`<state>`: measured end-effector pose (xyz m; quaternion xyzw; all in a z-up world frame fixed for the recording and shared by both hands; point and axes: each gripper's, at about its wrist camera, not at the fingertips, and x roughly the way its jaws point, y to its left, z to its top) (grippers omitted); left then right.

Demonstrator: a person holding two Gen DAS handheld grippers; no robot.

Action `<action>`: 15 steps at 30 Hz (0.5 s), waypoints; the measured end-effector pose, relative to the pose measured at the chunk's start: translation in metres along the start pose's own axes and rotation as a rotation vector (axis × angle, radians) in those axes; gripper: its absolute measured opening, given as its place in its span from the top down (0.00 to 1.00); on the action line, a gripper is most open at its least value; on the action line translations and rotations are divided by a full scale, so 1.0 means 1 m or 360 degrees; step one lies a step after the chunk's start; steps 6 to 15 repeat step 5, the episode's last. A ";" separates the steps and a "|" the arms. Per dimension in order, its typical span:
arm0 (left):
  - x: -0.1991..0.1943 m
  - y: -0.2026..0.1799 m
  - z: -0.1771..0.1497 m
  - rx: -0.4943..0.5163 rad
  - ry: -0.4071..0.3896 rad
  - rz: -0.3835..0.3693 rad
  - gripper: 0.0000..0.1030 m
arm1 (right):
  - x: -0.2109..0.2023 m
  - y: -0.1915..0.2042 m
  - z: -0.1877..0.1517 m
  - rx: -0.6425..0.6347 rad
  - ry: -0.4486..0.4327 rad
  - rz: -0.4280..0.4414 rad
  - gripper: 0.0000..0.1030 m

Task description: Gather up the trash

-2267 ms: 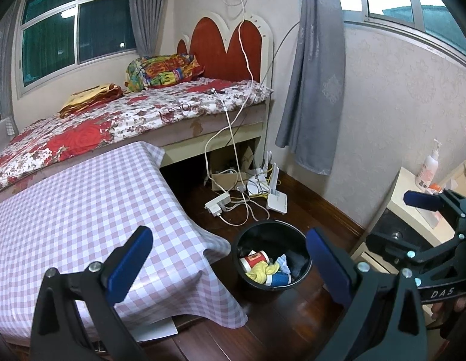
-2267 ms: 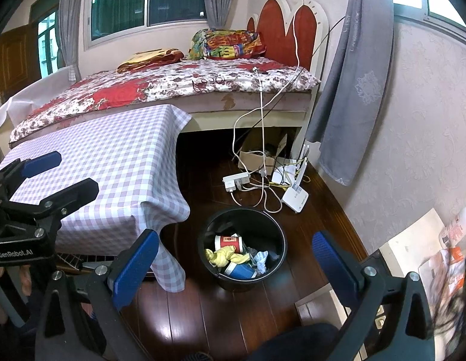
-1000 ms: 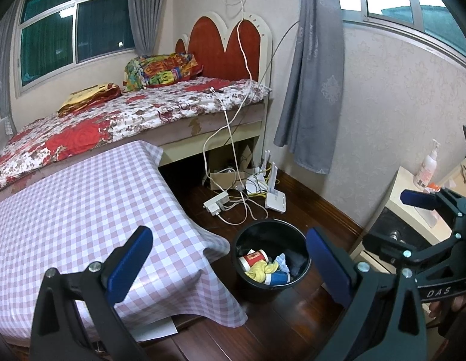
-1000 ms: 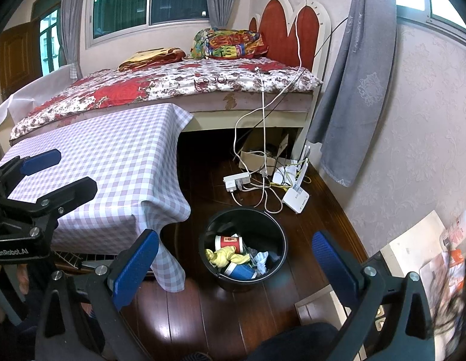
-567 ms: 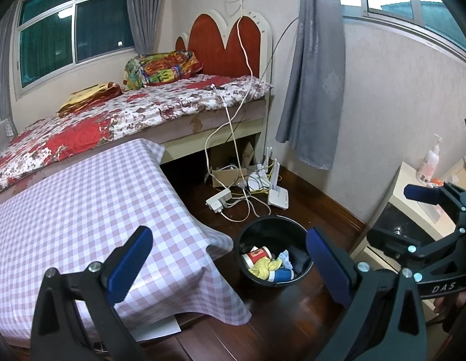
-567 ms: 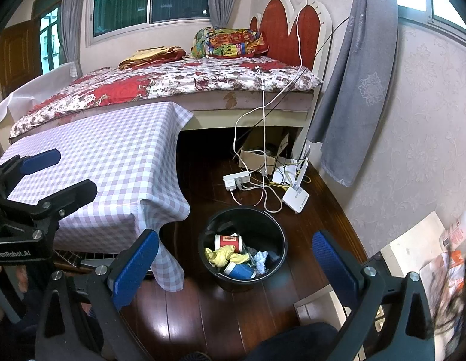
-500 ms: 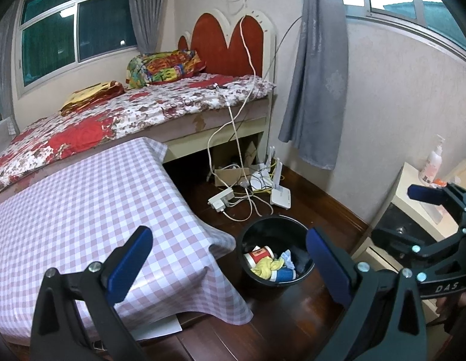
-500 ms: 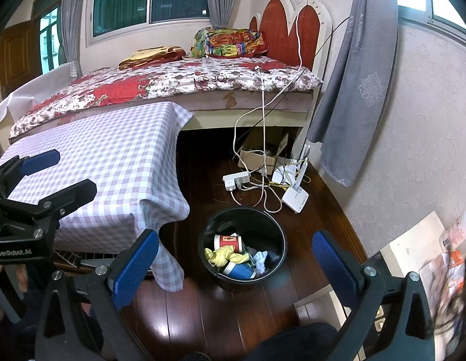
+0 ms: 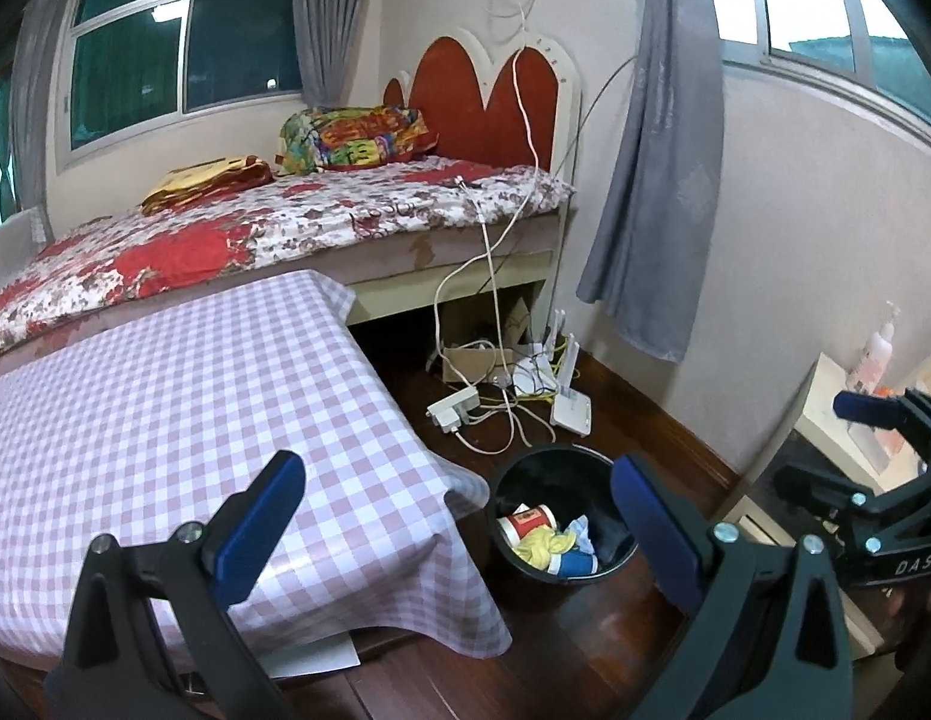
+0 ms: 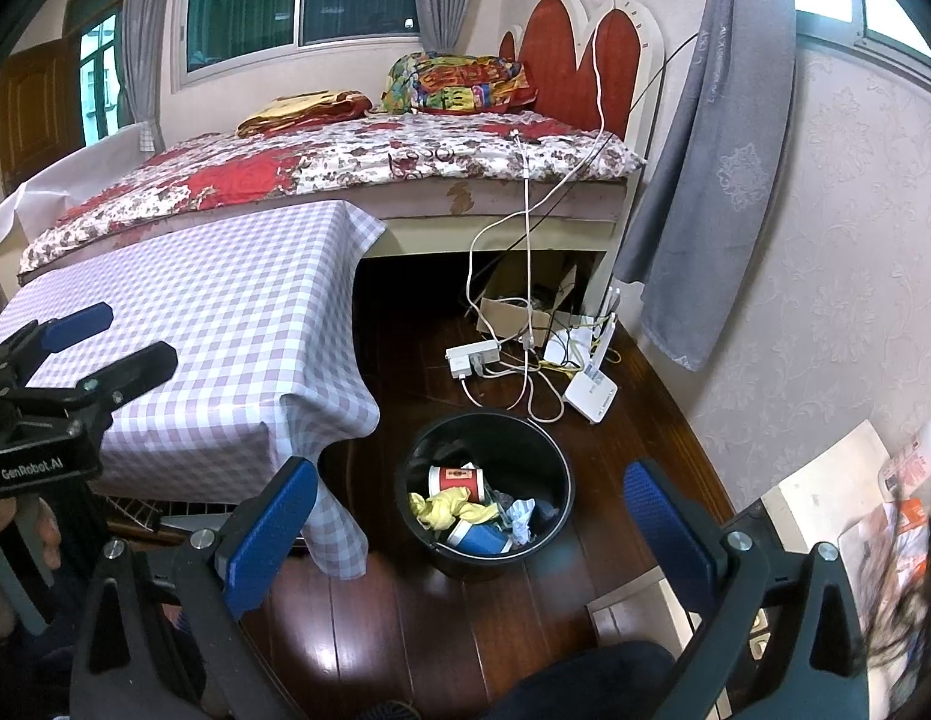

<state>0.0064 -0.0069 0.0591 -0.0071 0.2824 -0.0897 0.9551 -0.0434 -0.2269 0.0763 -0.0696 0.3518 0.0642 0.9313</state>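
While your left gripper (image 9: 453, 516) and right gripper (image 10: 468, 516) both hang with fingers spread wide and empty, the round black plastic bin (image 10: 543, 450) beside the checked-cloth counter (image 10: 237, 324) already holds the trash, so you seem finished, needing only a last look around.

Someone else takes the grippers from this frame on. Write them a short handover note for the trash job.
Left gripper: open, holding nothing, above the checked table's edge.
Right gripper: open, holding nothing, over the black bin.
The bin stands on the floor beside the table and holds a red cup, a yellow wrapper, a blue cup and crumpled paper.
Done: that trash is in the bin.
Left: no loose trash visible on the tabletop; check out-of-view areas.
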 end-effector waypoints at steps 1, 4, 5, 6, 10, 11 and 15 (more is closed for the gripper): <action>-0.001 0.002 -0.001 -0.0014 -0.0011 0.0001 0.01 | 0.000 0.000 -0.001 -0.0004 0.0001 0.0000 0.00; -0.001 0.005 -0.002 -0.0024 -0.0013 -0.0017 0.01 | 0.002 0.000 -0.001 -0.0015 0.0001 0.0004 0.00; -0.001 0.006 -0.003 -0.0030 -0.0015 -0.0003 0.01 | 0.002 0.000 -0.001 -0.0015 0.0000 0.0006 0.00; -0.001 0.006 -0.003 -0.0030 -0.0015 -0.0003 0.01 | 0.002 0.000 -0.001 -0.0015 0.0000 0.0006 0.00; -0.001 0.006 -0.003 -0.0030 -0.0015 -0.0003 0.01 | 0.002 0.000 -0.001 -0.0015 0.0000 0.0006 0.00; -0.001 0.006 -0.003 -0.0030 -0.0015 -0.0003 0.01 | 0.002 0.000 -0.001 -0.0015 0.0000 0.0006 0.00; -0.001 0.006 -0.003 -0.0030 -0.0015 -0.0003 0.01 | 0.002 0.000 -0.001 -0.0015 0.0000 0.0006 0.00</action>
